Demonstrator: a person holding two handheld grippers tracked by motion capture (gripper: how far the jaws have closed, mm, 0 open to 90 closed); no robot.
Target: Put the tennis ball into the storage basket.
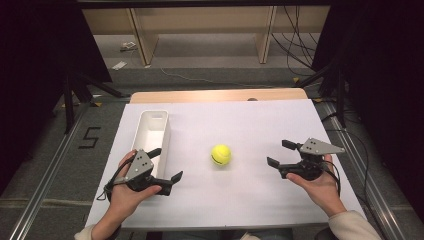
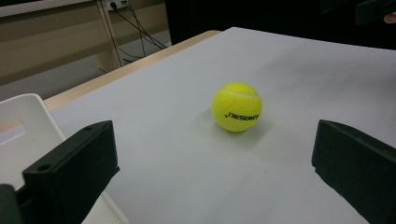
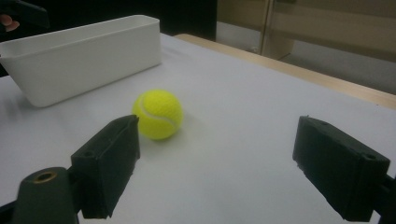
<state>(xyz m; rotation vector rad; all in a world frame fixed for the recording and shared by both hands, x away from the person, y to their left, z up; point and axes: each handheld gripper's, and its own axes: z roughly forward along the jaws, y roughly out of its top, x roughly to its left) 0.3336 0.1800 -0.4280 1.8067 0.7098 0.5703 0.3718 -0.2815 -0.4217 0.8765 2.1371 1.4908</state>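
Tennis ball (image 1: 220, 154) sits mid-frame on the white surface (image 1: 250, 125), untouched; left hand-held gripper (image 1: 167, 163) and right hand-held gripper (image 1: 280, 153) flank it, both spread wide.

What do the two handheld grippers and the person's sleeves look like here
Both the left gripper and the right gripper have black bodies, two blocky black jaws and a grey three-cornered plate on top. A black cable trails from each. The person wears light, cream-coloured sleeves.
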